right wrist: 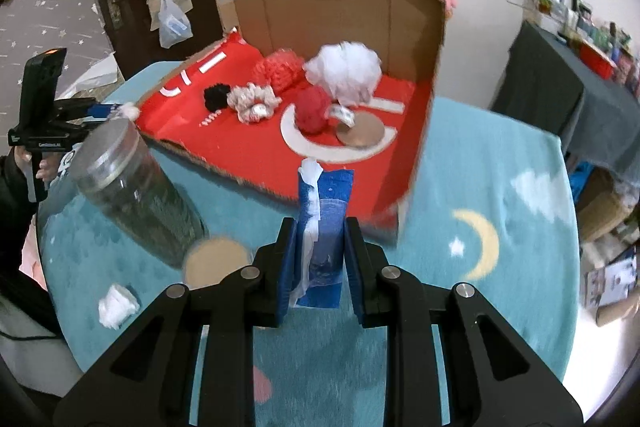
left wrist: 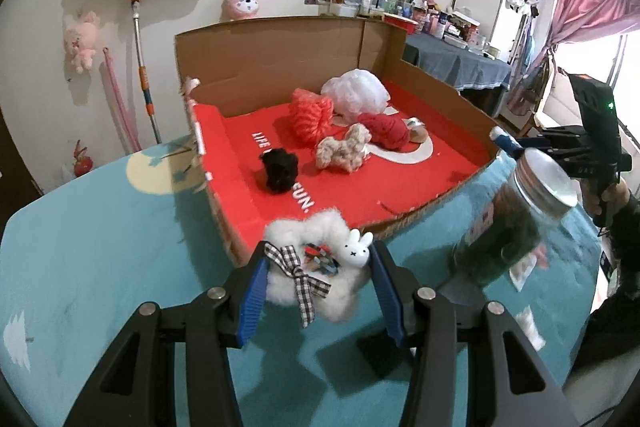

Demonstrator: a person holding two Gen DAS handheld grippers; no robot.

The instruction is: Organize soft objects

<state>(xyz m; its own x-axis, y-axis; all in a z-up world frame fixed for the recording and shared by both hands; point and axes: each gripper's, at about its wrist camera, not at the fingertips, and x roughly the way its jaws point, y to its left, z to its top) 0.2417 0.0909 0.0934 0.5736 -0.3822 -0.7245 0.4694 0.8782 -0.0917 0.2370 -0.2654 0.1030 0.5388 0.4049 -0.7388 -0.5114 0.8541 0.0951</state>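
My left gripper (left wrist: 318, 259) is shut on a fluffy white scrunchie (left wrist: 312, 267) with a plaid bow and a small rabbit charm, held above the table near the front edge of the cardboard box (left wrist: 440, 83). My right gripper (right wrist: 320, 239) is shut on a blue tissue pack (right wrist: 326, 227) with a white tissue sticking out, just in front of the box (right wrist: 340, 15). Inside the box lie a black scrunchie (left wrist: 278, 169), a beige scrunchie (left wrist: 342, 149), a red ball (left wrist: 384, 131), a red mesh puff (left wrist: 310, 115) and a white mesh puff (left wrist: 356, 93).
A clear jar (left wrist: 516, 215) with a metal lid and dark contents stands on the teal table cover (left wrist: 100, 247) beside the box; it also shows in the right wrist view (right wrist: 136, 187). A crumpled white tissue (right wrist: 118, 305) lies on the table. A cluttered side table (left wrist: 452, 55) stands behind.
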